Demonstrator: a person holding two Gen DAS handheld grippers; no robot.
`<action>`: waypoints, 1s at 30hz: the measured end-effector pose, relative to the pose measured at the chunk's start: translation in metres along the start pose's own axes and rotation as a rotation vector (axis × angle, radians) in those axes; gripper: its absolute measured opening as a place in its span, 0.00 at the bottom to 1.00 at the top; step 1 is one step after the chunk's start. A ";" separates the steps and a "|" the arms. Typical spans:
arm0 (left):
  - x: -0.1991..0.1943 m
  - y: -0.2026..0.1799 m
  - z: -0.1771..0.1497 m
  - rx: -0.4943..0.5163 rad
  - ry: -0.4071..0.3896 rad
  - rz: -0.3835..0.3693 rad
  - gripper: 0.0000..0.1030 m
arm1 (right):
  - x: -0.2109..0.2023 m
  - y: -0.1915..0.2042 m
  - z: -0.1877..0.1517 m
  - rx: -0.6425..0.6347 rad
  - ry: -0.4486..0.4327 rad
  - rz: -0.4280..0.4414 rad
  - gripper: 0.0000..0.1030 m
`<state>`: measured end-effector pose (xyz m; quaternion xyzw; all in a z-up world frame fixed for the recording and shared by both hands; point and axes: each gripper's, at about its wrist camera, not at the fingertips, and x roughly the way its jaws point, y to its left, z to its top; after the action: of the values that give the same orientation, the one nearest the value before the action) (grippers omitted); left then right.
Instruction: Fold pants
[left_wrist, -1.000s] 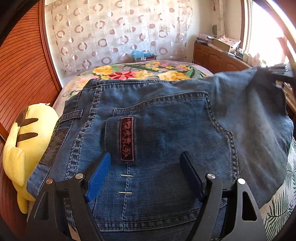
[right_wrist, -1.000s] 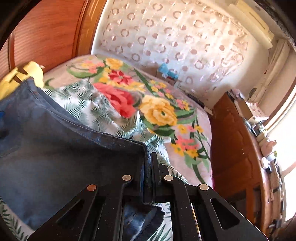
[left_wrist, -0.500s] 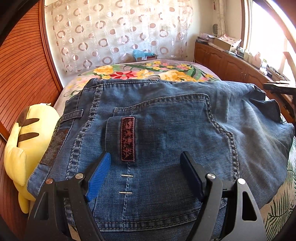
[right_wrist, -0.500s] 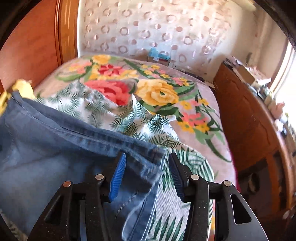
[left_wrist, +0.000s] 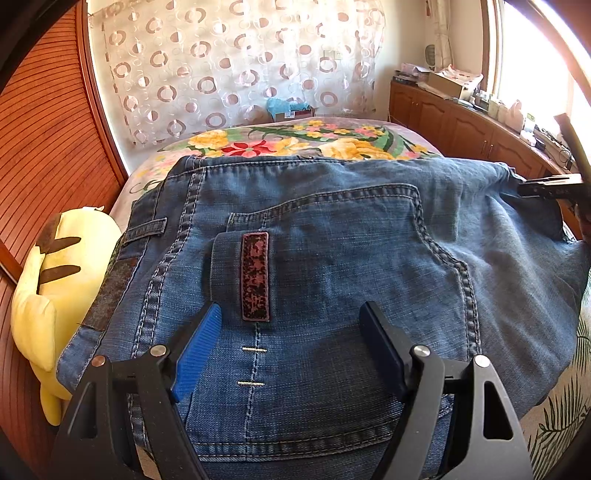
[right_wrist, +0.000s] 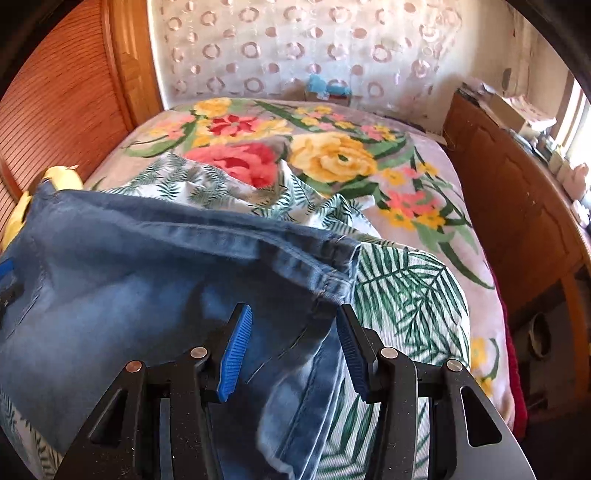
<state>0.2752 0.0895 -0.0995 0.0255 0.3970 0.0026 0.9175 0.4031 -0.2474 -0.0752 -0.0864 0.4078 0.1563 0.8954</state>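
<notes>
Plush toy (left_wrist: 55, 295): yellow, just left of the jeans, against the wood wall.
Left gripper (left_wrist: 291, 343): spread wide over the jeans' back pocket, pinching nothing.
Jeans (left_wrist: 332, 258): lying flat on the floral bedspread (right_wrist: 406, 280).
Right gripper (right_wrist: 291, 339): jaws just opened, part spread; jeans' hem corner lies loose between them.

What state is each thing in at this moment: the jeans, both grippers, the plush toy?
Blue denim jeans: folded over, lying on the floral bedspread.
Left gripper: open above the back pocket.
Right gripper: open, jaws just parted, denim corner between them.
Yellow plush toy: lying beside the jeans.
</notes>
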 end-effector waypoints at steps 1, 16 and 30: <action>0.000 0.001 0.000 -0.002 -0.001 -0.001 0.76 | 0.005 0.001 0.009 0.002 0.000 -0.011 0.26; -0.030 0.061 0.045 -0.066 -0.087 0.026 0.68 | 0.013 0.007 0.005 -0.001 -0.049 -0.031 0.16; 0.048 0.118 0.083 -0.065 0.064 0.088 0.54 | 0.015 0.016 -0.019 -0.033 -0.129 -0.053 0.17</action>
<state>0.3705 0.2053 -0.0722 0.0131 0.4243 0.0563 0.9037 0.3934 -0.2344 -0.0999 -0.1019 0.3440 0.1445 0.9222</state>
